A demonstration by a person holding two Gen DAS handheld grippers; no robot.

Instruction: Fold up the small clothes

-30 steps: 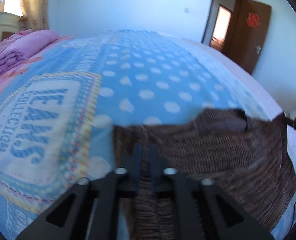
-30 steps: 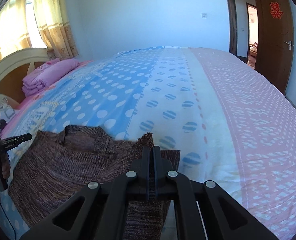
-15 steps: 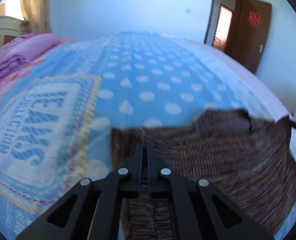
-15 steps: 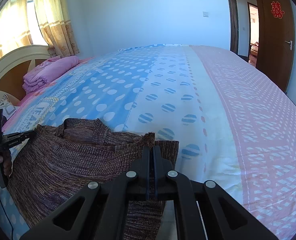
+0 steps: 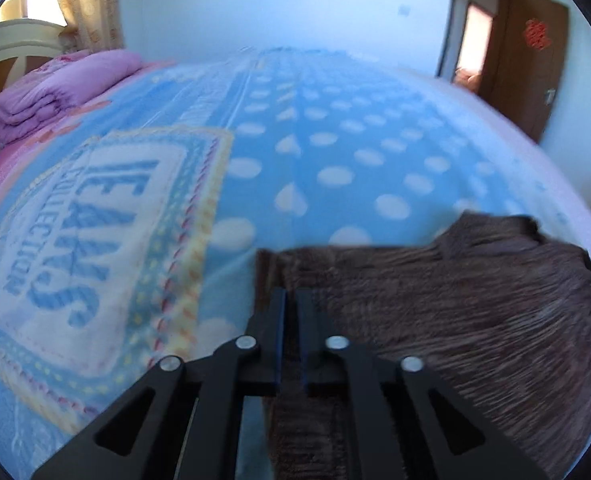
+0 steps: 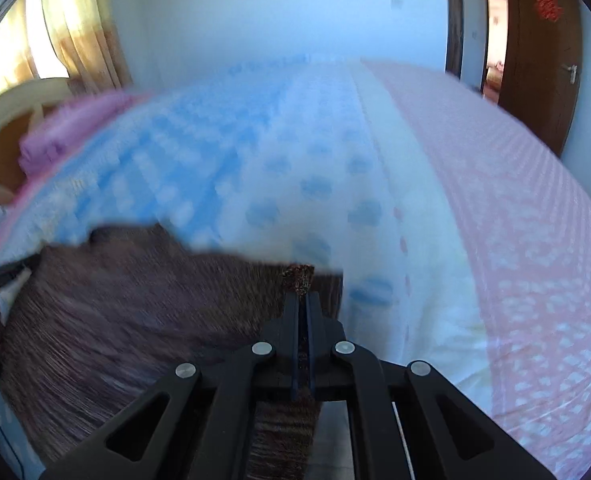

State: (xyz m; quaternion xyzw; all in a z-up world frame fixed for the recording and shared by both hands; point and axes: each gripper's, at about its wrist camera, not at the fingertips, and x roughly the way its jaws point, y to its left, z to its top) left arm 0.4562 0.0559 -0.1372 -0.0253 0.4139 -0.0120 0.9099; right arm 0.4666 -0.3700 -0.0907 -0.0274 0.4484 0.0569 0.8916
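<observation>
**Inspector A:** Left wrist view first. What had changed since the earlier frame?

**Inspector B:** The camera had swung: the folded purple quilt (image 5: 61,92) and headboard sat further into the frame than half a second before, and the picture was smeared. The brown knit garment (image 5: 475,312) still lay across the blue dotted bedsheet (image 5: 335,140), spreading to the right.

**Inspector A:** The claw?

**Inspector B:** The left claw (image 5: 290,300) was all but closed, a thin slit between its fingers, pinching the garment's near left corner. Knit cloth passed between the fingers and hung below them.

**Inspector A:** Any writing?

**Inspector B:** A printed panel (image 5: 95,232) on the sheet read "JEANS COLLECTION". A red emblem (image 5: 537,34) hung on the door; its characters were illegible.

**Inspector A:** Right wrist view.

**Inspector B:** Much blurrier than before. The garment (image 6: 135,312) had risen in the frame, covering more of the sheet's (image 6: 495,220) left side. The right claw (image 6: 302,300) was clamped tight on the garment's right corner, with a tuft of knit standing above the fingertips. The red door emblem (image 6: 547,4) was again unreadable.
</observation>
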